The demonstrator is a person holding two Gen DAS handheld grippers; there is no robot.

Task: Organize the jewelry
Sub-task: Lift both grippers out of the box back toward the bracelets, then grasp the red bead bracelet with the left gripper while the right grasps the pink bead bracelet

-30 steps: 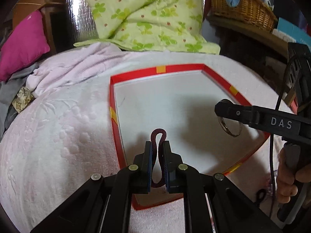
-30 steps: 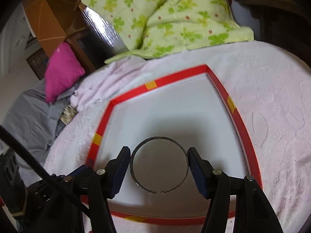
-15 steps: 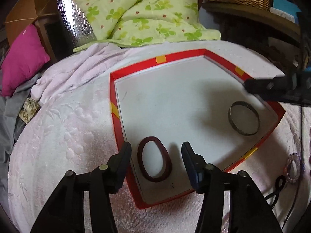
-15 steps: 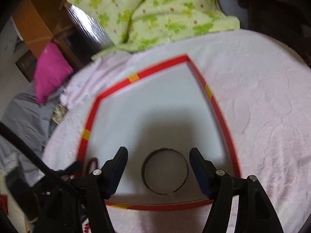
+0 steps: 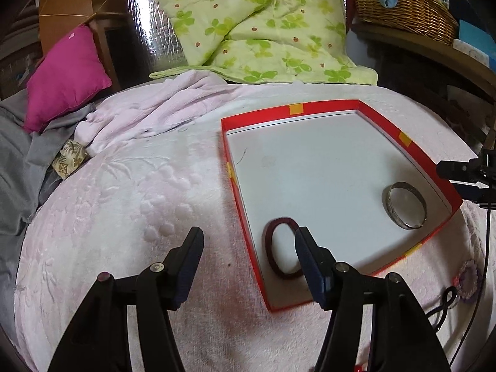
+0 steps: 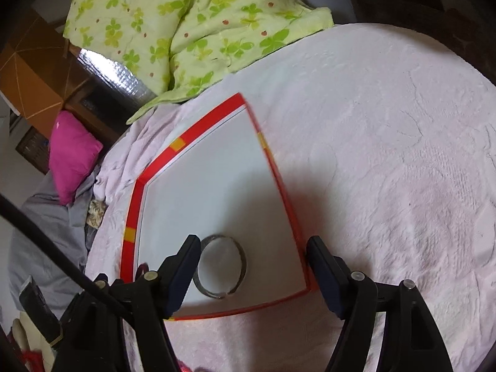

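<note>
A red-walled white tray lies on the pink bedspread; it also shows in the right wrist view. A dark red hair band lies flat in its near left corner. A silver open bangle lies near its right wall, and also shows in the right wrist view. My left gripper is open and empty, above the tray's left wall, its right finger over the band. My right gripper is open and empty, drawn back above the tray's near right corner, the bangle beside its left finger.
A purple scrunchie and a black hair tie lie on the bedspread right of the tray. A green quilt, magenta pillow, grey cloth and a wicker basket on a shelf ring the bed.
My left gripper opened and let the hair band drop into the tray, then drew back left. My right gripper released the bangle in the tray and pulled back to the right.
</note>
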